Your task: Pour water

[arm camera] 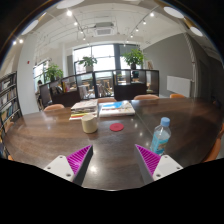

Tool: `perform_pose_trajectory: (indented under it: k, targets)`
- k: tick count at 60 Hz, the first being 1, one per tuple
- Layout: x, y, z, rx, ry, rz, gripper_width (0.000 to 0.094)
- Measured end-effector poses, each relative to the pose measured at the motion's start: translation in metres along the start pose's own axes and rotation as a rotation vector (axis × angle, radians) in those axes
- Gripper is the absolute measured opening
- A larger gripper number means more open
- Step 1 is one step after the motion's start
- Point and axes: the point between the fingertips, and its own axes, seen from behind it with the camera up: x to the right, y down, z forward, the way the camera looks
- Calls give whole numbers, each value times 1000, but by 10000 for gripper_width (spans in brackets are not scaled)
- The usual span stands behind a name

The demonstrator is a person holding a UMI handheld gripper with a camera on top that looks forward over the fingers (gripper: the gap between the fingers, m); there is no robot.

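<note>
The claw (pixel 113 160) is open and holds nothing, the bottle (pixel 161 135) stands on the desk (pixel 60 140) just ahead of its right finger, so a crooked approach could knock it over

The hand-held gripper (pixel 112 160) hangs over the near part of the tabletop (pixel 50 135), fingers apart with nothing between them. A water bottle (pixel 161 136) stands just ahead of the right finger. A cup (pixel 90 123) sits ahead, left of centre, further out than the bottle. Beyond the cup lie books (pixel 116 109), with more papers (pixel 83 105) to their left. Potted plants (pixel 133 57) stand far behind the tabletop, and shelves (pixel 8 100) line the far left.
</note>
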Motion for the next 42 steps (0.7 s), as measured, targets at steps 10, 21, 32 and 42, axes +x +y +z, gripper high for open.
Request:
perform_pose_trajectory:
  k: [10, 21, 32, 42]
  targets:
    - [109, 41, 19, 9, 109, 9, 848]
    - [167, 45, 68, 25, 118, 24, 852]
    - [195, 28, 122, 68, 108, 1, 769]
    - [192, 21, 150, 101, 77, 7, 475]
